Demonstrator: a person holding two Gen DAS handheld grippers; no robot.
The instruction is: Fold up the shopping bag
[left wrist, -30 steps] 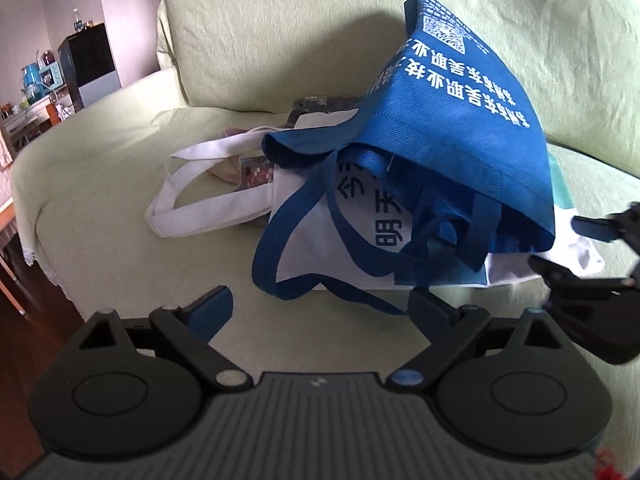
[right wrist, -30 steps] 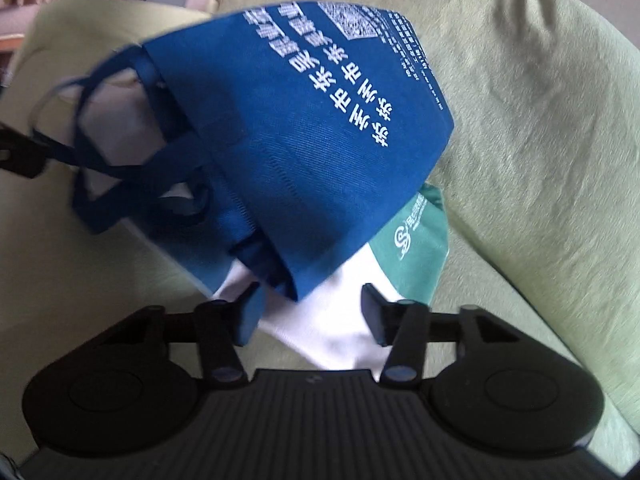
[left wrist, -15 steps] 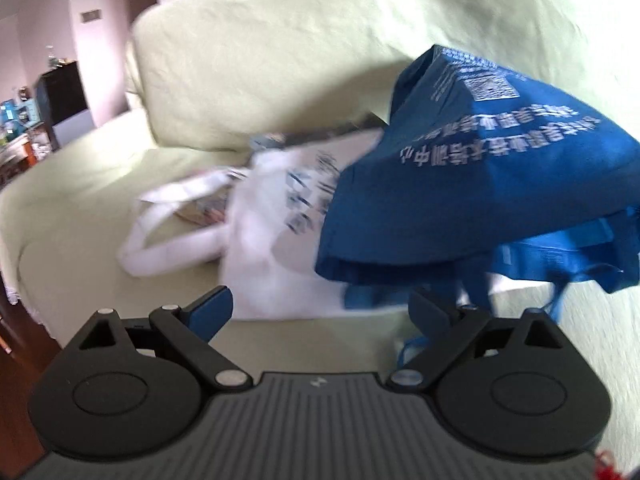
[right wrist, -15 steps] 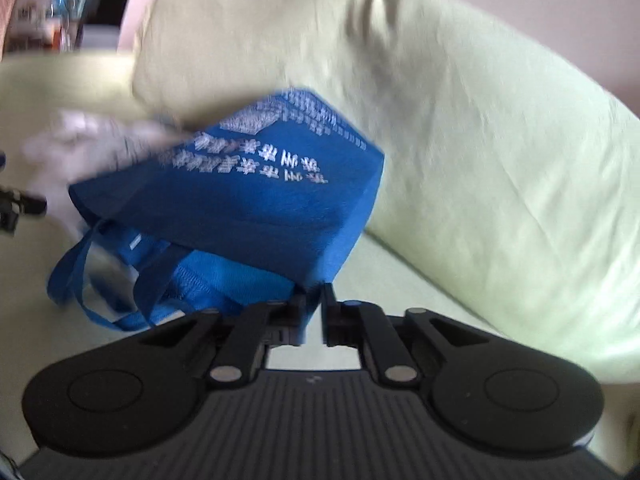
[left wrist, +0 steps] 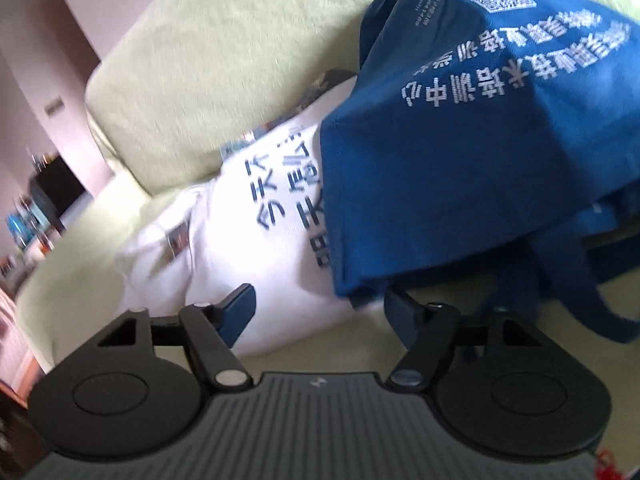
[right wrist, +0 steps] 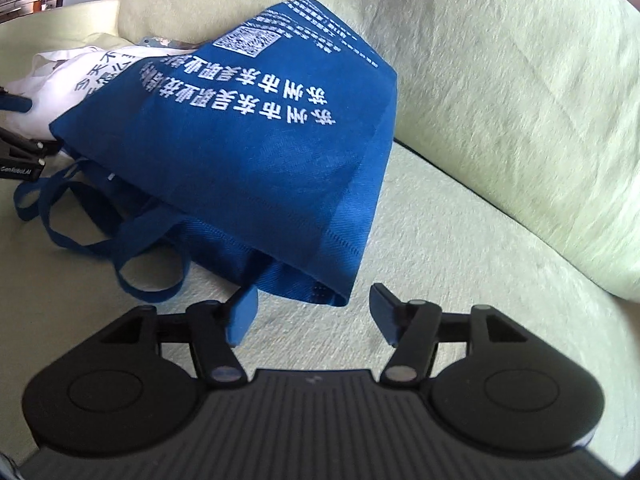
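A blue shopping bag (left wrist: 460, 168) with white print lies crumpled on a pale green sofa, and part of it rests on a white printed bag (left wrist: 248, 240). My left gripper (left wrist: 320, 308) is closing; the blue bag's lower corner hangs between its fingers, and the pads are not pressing on it. In the right wrist view the blue bag (right wrist: 248, 168) sags on the seat with its handles (right wrist: 80, 232) loose at the left. My right gripper (right wrist: 314, 312) is opening, with the bag's near corner just ahead of the gap and untouched. The left gripper's body (right wrist: 20, 152) shows at the left edge.
The sofa's back cushion (right wrist: 520, 100) rises behind and to the right of the bags, and bare seat (right wrist: 440, 240) lies right of the blue bag. The white bag (right wrist: 80, 76) sits far left. A dark cabinet (left wrist: 52, 192) stands beyond the sofa's left end.
My right gripper, shut on the blue bag's corner half a second ago, has opened and the bag has settled on the seat. My left gripper has rolled, dropped closer to the bag's other corner, and narrowed.
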